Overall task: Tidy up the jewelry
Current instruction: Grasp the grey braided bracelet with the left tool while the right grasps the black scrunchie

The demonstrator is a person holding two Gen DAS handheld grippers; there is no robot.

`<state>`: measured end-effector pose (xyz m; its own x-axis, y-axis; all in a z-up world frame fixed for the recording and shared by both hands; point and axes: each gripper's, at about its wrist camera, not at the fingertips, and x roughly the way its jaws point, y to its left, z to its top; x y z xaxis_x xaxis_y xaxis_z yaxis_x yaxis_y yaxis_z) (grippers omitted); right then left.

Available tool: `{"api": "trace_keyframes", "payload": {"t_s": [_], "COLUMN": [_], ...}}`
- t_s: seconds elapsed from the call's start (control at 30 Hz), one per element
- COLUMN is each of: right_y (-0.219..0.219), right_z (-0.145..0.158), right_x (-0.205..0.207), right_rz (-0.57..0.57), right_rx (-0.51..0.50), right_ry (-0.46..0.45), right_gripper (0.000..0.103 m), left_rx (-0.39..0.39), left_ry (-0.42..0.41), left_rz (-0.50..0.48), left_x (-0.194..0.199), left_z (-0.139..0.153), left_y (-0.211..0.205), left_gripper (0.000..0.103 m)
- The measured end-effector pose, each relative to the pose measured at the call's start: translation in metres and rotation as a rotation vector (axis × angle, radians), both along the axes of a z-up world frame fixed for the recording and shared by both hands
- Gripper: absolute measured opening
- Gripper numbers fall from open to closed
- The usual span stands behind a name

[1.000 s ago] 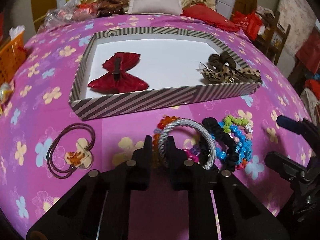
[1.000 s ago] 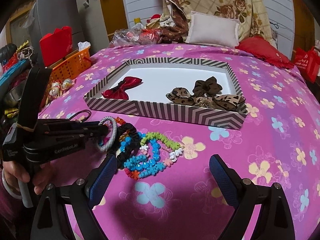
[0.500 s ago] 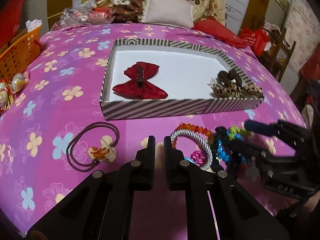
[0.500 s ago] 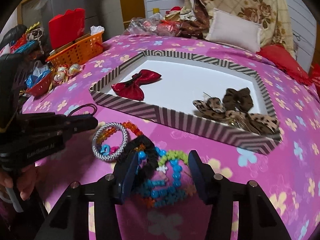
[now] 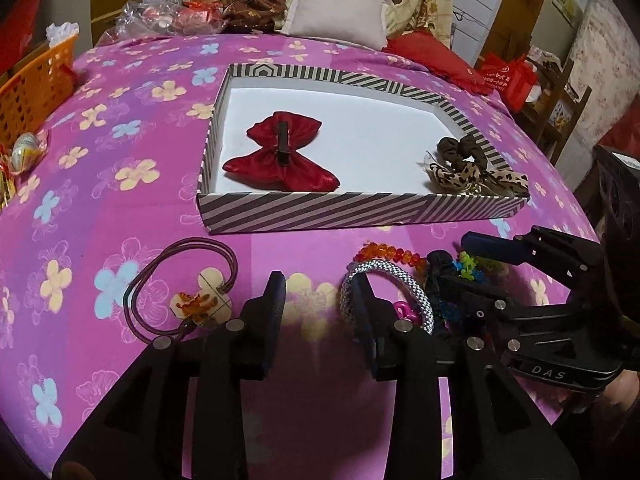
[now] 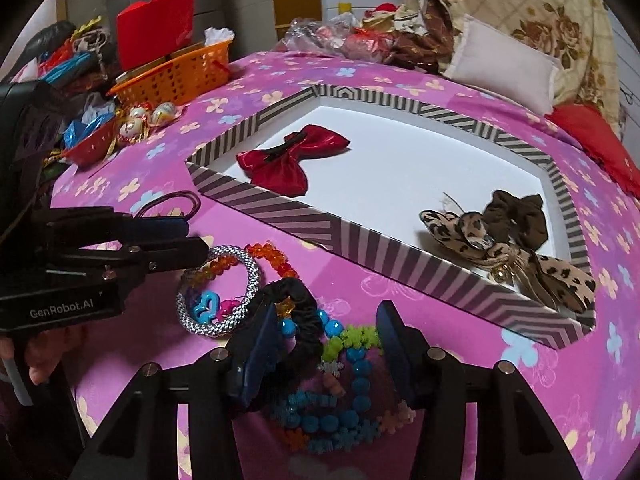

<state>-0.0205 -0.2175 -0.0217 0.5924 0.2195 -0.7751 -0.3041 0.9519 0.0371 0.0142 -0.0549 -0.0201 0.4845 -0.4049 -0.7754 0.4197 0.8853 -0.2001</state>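
Note:
A striped tray (image 5: 320, 208) (image 6: 360, 248) holds a red bow (image 5: 280, 160) (image 6: 292, 160) and a leopard bow with a brown scrunchie (image 5: 468, 168) (image 6: 500, 232). In front of it lies a pile: a silver woven bracelet (image 5: 392, 276) (image 6: 224, 292), orange beads (image 6: 268, 256), a black scrunchie (image 6: 304, 320), blue and green beads (image 6: 352, 364). My left gripper (image 5: 320, 300) (image 6: 196, 236) is open and empty, its right finger touching the silver bracelet. My right gripper (image 6: 326, 340) (image 5: 452, 256) is open, low over the pile, straddling the black scrunchie and beads.
A brown hair tie with a beige charm (image 5: 192, 296) lies on the pink flowered cloth left of the pile. An orange basket (image 6: 176, 76) (image 5: 28, 88), a small red basket and wrapped eggs (image 6: 140, 120) stand at the left edge. Pillows (image 5: 336, 12) lie beyond the tray.
My left gripper has opened and let the silver bracelet down onto the cloth. My right gripper has narrowed, moved forward and dropped over the bead pile.

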Motion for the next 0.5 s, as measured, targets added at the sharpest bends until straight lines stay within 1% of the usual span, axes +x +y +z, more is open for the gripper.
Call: {"api": "trace_keyframes", "payload": {"t_s": [0.03, 0.07, 0.13, 0.17, 0.27, 0.37, 0.5], "right_y": [0.001, 0.001, 0.002, 0.0, -0.011, -0.022, -0.029], "right_z": [0.0, 0.0, 0.0, 0.0, 0.002, 0.002, 0.001], "right_x": [0.0, -0.001, -0.003, -0.005, -0.012, -0.019, -0.022], "right_rz": [0.015, 0.03, 0.032, 0.022, -0.006, -0.032, -0.044], "right_rx": [0.01, 0.019, -0.003, -0.013, 0.011, 0.032, 0.047], "right_ry": [-0.003, -0.002, -0.01, -0.012, 0.001, 0.008, 0.016], "right_gripper": [0.027, 0.024, 0.019, 0.018, 0.017, 0.016, 0.016], "left_rx": [-0.001, -0.001, 0.001, 0.001, 0.003, 0.025, 0.063], "left_ry": [0.002, 0.003, 0.006, 0.006, 0.001, -0.016, -0.036], "left_rz": [-0.001, -0.002, -0.008, -0.012, -0.031, -0.052, -0.075], "left_x": [0.0, 0.0, 0.0, 0.0, -0.003, -0.007, -0.01], "left_z": [0.0, 0.0, -0.001, -0.001, 0.001, 0.001, 0.001], "left_y": [0.0, 0.0, -0.001, -0.002, -0.005, -0.014, -0.024], "left_gripper": [0.033, 0.033, 0.033, 0.033, 0.034, 0.039, 0.039]}}
